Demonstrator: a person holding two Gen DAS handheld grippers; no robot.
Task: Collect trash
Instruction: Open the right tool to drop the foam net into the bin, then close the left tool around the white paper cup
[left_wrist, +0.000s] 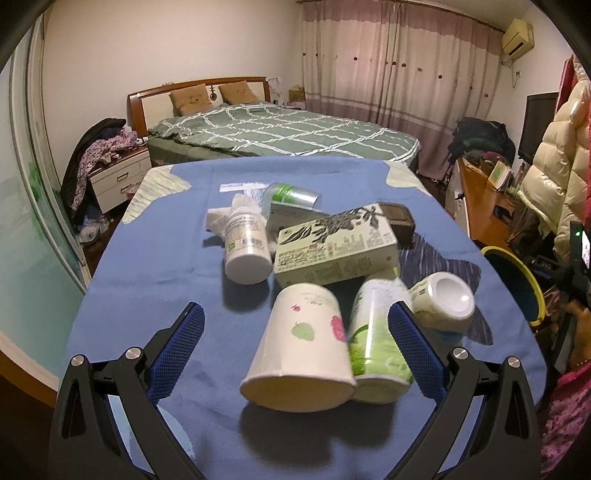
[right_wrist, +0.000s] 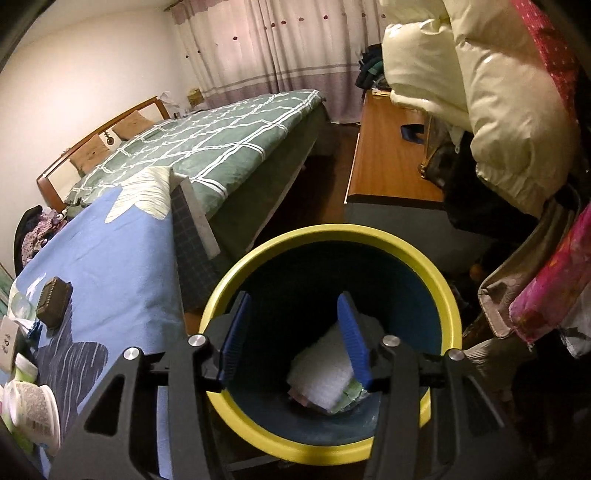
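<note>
Yellow-rimmed bin (right_wrist: 328, 236) lower centre holds dropped trash (right_wrist: 325, 380) under empty, parted right tongs (right_wrist: 293, 341); left tongs (left_wrist: 295, 347), wide apart, should straddle the cup (left_wrist: 303, 347) on the surface (left_wrist: 147, 280), then squeeze gently.

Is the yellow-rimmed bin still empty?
No. The bin already holds trash: a white crumpled piece and some green-printed packaging lie at its bottom.

Your desk (left_wrist: 147, 266) wears matt blue cloth. The paper cup (left_wrist: 303, 347) looks smooth. The bin (right_wrist: 332, 236) seems glossy plastic, perhaps.
</note>
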